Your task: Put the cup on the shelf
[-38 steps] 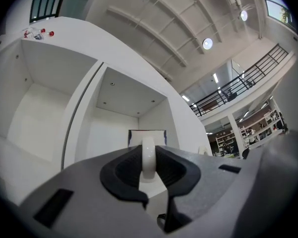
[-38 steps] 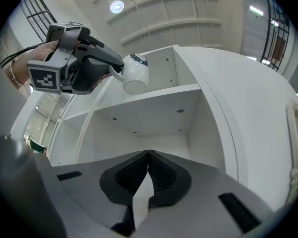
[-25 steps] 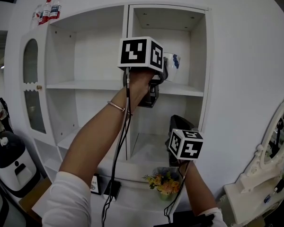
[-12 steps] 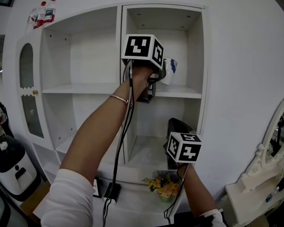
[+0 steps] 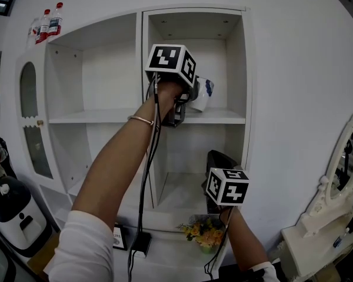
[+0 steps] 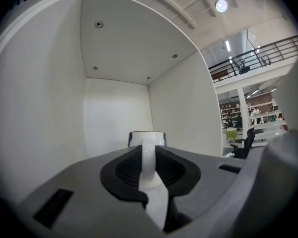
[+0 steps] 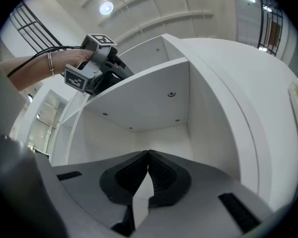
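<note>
A white cup (image 5: 202, 94) with a blue pattern is held by its handle in my left gripper (image 5: 190, 94), inside the top right compartment of the white shelf (image 5: 223, 117), just above the board. In the left gripper view the jaws are shut on the cup's white handle (image 6: 147, 157), and the cup's rim (image 6: 147, 135) shows beyond them. My right gripper (image 5: 216, 163) hangs lower, in front of the compartment below, jaws shut with nothing between them (image 7: 148, 163).
The shelf unit has an open left compartment (image 5: 100, 93) and an arched glass door (image 5: 30, 122) at far left. Two bottles (image 5: 48, 21) stand on top. Flowers (image 5: 201, 231) sit on the lower ledge. An ornate mirror (image 5: 341, 181) stands at right, a white appliance (image 5: 12, 207) at left.
My left gripper with the cup has moved forward into the top right compartment and slightly lower toward the board. The right gripper has hardly moved.
</note>
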A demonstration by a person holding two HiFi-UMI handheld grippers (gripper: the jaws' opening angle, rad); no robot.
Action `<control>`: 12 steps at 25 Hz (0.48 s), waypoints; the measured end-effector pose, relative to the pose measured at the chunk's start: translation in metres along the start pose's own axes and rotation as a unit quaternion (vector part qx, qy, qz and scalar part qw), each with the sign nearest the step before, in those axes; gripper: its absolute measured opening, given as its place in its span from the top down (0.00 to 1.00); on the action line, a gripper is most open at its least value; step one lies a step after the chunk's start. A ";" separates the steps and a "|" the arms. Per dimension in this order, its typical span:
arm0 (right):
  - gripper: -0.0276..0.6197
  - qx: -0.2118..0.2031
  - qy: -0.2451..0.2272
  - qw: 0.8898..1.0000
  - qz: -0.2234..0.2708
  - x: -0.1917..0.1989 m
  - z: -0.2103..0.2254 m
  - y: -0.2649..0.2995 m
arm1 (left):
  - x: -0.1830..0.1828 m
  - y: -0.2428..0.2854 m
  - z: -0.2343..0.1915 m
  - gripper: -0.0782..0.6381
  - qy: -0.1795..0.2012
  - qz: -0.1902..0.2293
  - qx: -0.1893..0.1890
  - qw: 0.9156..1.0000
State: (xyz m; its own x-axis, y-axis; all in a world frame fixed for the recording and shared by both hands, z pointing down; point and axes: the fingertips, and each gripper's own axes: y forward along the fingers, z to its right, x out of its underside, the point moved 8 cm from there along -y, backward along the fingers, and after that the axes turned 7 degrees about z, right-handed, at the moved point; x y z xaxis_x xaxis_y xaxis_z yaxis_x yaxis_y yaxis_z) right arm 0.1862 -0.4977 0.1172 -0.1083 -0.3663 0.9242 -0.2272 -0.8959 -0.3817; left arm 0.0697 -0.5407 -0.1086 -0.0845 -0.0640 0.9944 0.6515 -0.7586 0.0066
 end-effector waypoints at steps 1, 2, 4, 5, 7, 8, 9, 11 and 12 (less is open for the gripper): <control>0.92 0.001 0.002 1.000 0.001 0.000 0.000 0.000 | 0.000 -0.001 0.000 0.80 0.002 -0.007 0.000 1.000; 0.92 0.001 0.003 1.000 0.001 0.000 0.000 0.000 | 0.000 -0.002 -0.001 0.80 0.004 -0.013 -0.002 1.000; 0.92 0.002 0.006 1.000 0.002 0.000 -0.001 -0.001 | 0.000 -0.005 -0.002 0.79 0.006 -0.019 -0.008 1.000; 0.92 0.002 0.007 1.000 0.003 -0.001 -0.001 -0.002 | 0.001 -0.006 -0.003 0.79 0.006 -0.021 -0.010 1.000; 0.92 0.000 0.008 1.000 0.004 0.000 -0.003 -0.004 | 0.003 -0.008 -0.004 0.79 0.005 -0.025 -0.012 1.000; 0.92 -0.001 0.009 1.000 0.004 0.000 -0.004 -0.005 | 0.004 -0.009 -0.005 0.79 0.005 -0.028 -0.013 1.000; 0.92 -0.002 0.010 1.000 0.004 0.000 -0.004 -0.006 | 0.005 -0.010 -0.006 0.79 0.004 -0.031 -0.014 0.999; 0.92 -0.002 0.012 1.000 0.003 0.001 -0.004 -0.008 | 0.007 -0.012 -0.008 0.79 -0.001 -0.036 -0.018 0.999; 0.92 -0.002 0.012 1.000 0.003 0.002 -0.004 -0.009 | 0.008 -0.013 -0.009 0.79 -0.003 -0.038 -0.020 0.999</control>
State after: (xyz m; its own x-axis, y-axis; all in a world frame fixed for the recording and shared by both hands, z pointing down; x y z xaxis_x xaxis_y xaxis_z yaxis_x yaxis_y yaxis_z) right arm 0.1840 -0.4895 0.1218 -0.1334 -0.3648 0.9215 -0.2310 -0.8927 -0.3868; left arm 0.0538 -0.5373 -0.1015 -0.1287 -0.0007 0.9917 0.6120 -0.7869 0.0788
